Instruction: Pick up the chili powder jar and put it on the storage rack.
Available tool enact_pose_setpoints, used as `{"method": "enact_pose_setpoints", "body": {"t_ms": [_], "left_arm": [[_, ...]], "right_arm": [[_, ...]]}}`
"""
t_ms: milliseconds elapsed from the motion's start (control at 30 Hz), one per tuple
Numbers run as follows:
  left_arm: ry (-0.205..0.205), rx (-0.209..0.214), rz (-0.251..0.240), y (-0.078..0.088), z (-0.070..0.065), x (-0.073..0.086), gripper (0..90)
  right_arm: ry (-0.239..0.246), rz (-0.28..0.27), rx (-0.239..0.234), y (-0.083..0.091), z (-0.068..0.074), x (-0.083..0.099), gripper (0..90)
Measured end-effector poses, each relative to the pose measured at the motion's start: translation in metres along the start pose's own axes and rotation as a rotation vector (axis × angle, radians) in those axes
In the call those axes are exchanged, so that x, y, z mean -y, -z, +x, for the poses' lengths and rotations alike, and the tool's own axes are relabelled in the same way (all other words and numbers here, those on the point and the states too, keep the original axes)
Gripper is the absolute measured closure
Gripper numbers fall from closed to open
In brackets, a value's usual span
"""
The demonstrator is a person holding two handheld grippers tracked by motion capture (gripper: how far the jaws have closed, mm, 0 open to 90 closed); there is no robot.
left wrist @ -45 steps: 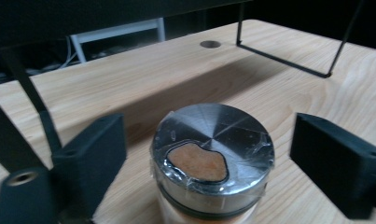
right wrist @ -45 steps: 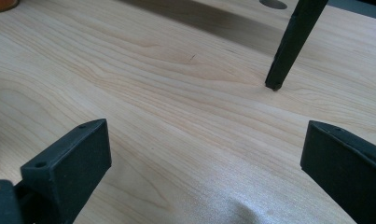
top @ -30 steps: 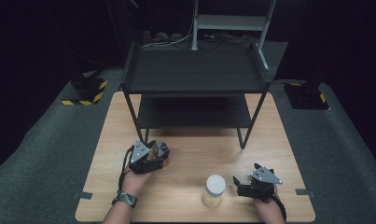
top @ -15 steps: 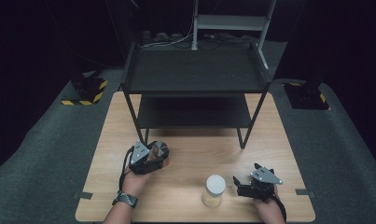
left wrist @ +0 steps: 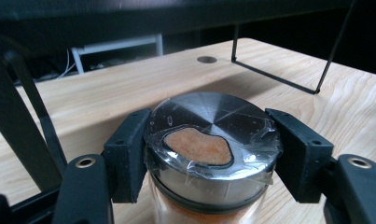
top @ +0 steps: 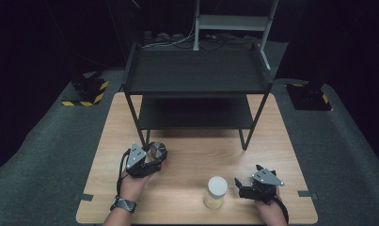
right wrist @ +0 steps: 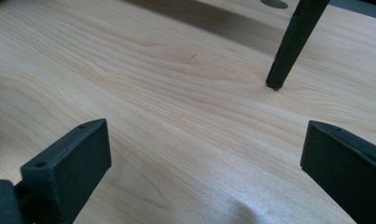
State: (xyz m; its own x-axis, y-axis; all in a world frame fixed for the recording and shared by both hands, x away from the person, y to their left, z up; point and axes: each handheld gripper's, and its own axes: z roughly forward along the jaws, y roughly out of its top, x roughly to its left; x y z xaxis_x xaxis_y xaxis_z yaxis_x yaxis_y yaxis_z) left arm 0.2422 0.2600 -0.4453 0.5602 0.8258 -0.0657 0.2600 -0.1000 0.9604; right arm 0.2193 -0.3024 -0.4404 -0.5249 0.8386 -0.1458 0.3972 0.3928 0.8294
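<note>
The left gripper (top: 149, 162) has just squeezed in on the steel-lidded spice jar (left wrist: 212, 140), pads tight on both sides of the lid. Its own camera shows orange powder inside, which the high view can't resolve. The right gripper (top: 247, 187) is spread wide over bare table (right wrist: 176, 116), with a white-lidded jar (top: 216, 192) just beside its tips.

Your jar (left wrist: 212, 154) is a clear glass spice jar of orange powder with a round brushed-metal lid, a film of clear wrap stretched over the top and an orange patch showing through it. It stands upright on the table (top: 196, 160), left of centre, toward the near edge, beside the rack's front-left leg.
</note>
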Motion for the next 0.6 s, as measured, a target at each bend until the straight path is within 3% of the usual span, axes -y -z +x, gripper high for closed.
{"method": "enact_pose_setpoints", "body": {"t_ms": [600], "left_arm": [[-0.031, 0.018, -0.061, 0.023, -0.016, -0.035, 34.8]], "right_arm": [[0.004, 0.023, -0.002, 0.0, -0.002, -0.003, 1.3]]}}
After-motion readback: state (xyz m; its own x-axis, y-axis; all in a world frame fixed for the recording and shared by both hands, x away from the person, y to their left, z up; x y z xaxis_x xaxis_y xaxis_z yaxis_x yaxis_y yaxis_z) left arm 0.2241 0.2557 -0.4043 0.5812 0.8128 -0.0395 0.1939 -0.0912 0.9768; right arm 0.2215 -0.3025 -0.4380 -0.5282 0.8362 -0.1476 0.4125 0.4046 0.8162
